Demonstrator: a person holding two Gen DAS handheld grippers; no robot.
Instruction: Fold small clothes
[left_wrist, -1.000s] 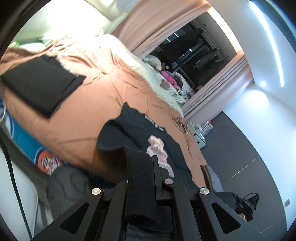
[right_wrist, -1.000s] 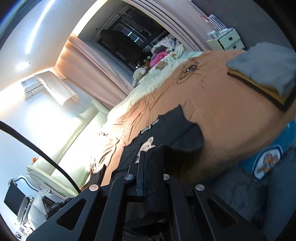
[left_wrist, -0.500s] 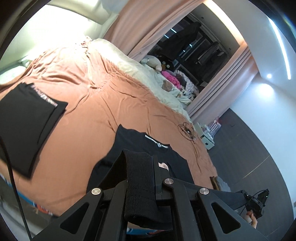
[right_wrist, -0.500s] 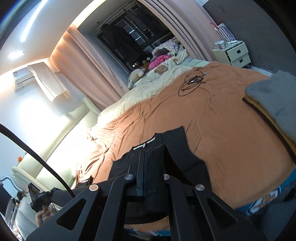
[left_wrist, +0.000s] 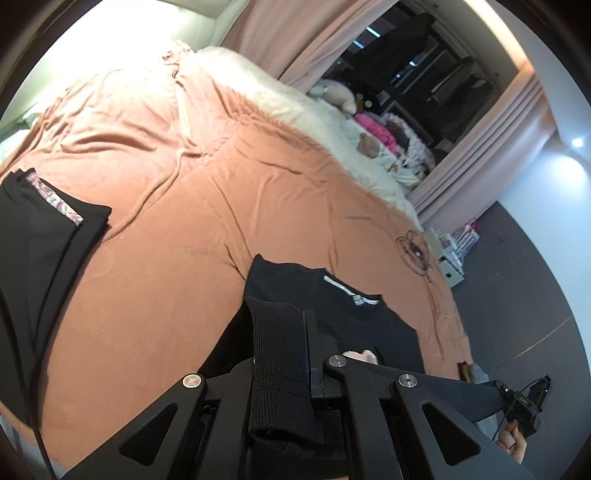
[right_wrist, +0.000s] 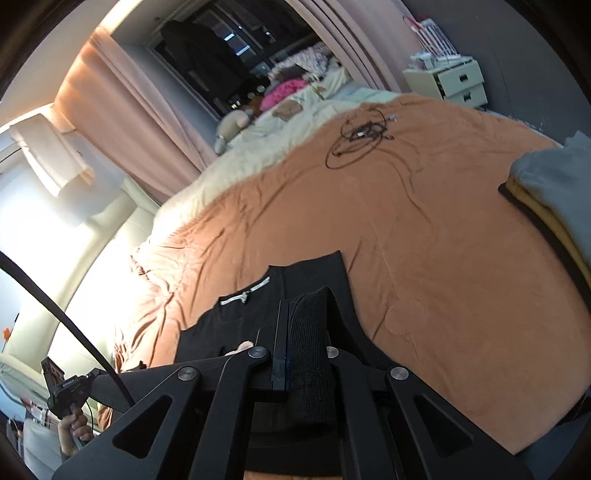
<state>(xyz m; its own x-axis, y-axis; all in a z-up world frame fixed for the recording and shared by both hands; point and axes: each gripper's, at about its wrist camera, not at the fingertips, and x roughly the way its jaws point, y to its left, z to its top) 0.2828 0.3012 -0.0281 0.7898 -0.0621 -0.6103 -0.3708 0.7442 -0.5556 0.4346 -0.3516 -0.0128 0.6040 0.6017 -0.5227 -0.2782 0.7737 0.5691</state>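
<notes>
**Both grippers pinching black T-shirt over the orange bed cover**

Currently the left gripper (left_wrist: 295, 332) has its jaws pressed together on a ribbed black hem of the small black T-shirt with a white neck label (left_wrist: 332, 295). Right gripper (right_wrist: 295, 325): jaws likewise pinched on ribbed black cloth of the same shirt (right_wrist: 280, 291). The shirt's collar end lies flat on the wrinkled orange bed cover (left_wrist: 207, 206), near the cover's front edge; a pale printed figure shows partly behind the left gripper's linkage.

Other items, placed relative to the shirt:
- Folded black garment with a patterned pink strip (left_wrist: 40, 229), well apart to its left in the left wrist view, near the cover's edge.
- Stack of folded clothes, grey on top of yellow and black (right_wrist: 554, 192), well apart to its right in the right wrist view.
- Coiled black cable (right_wrist: 358, 140), farther back on the cover.
- Cream bedside drawer unit (right_wrist: 450, 83), beyond the bed; its drawers are shut, so contents cannot be seen; small items on top are too blurred to identify.
</notes>
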